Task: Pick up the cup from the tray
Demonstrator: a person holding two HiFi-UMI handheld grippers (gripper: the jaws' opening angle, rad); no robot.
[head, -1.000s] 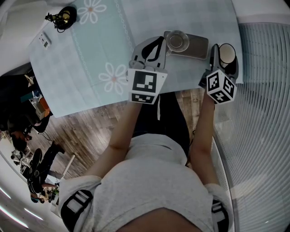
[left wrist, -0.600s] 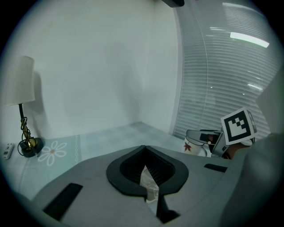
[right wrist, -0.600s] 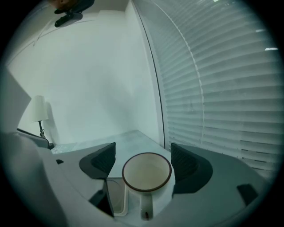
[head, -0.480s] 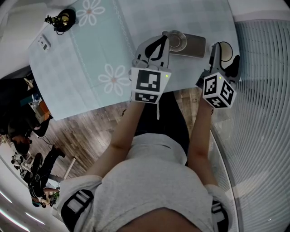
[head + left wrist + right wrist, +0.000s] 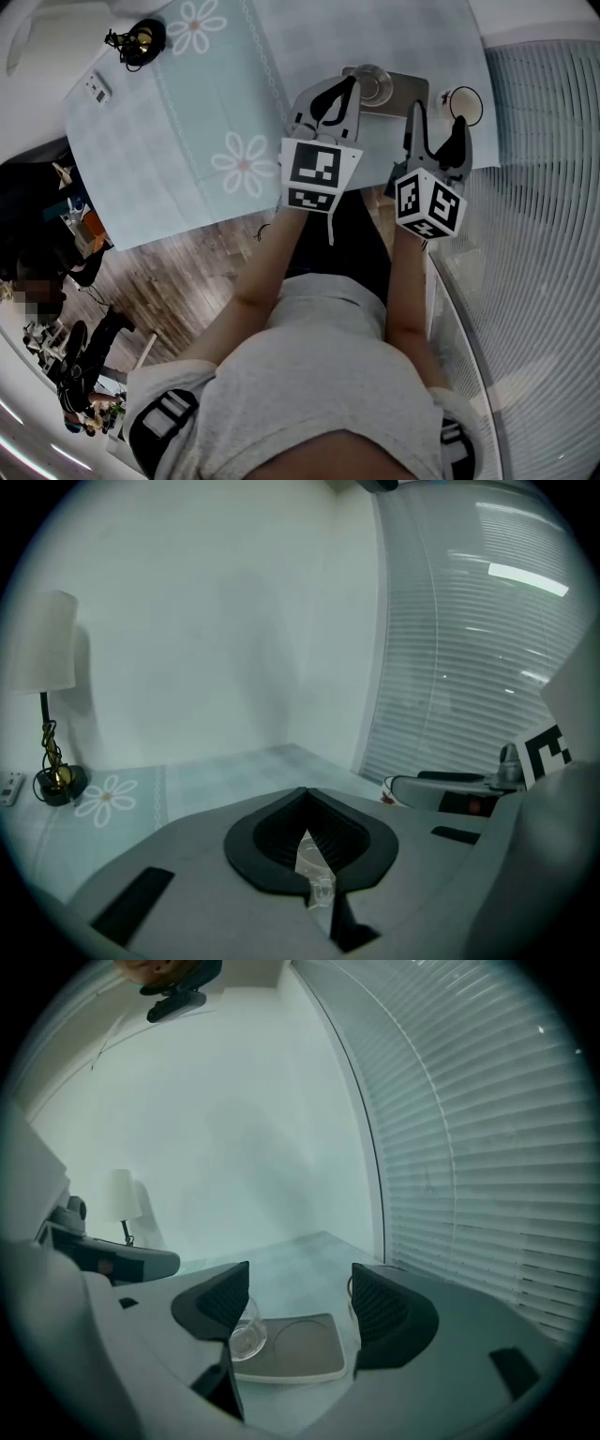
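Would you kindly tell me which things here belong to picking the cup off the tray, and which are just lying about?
Belongs to the job:
- glass cup, standing on the tray
- tray

Just lying about:
- second cup, on the table beside the tray
- lamp base
- small white device
- flowered tablecloth

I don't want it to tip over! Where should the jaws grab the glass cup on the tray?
Probably low across its round side wall, coming in level from the near side. The glass cup stands upright at the tray's left end, and nothing stands in front of it.
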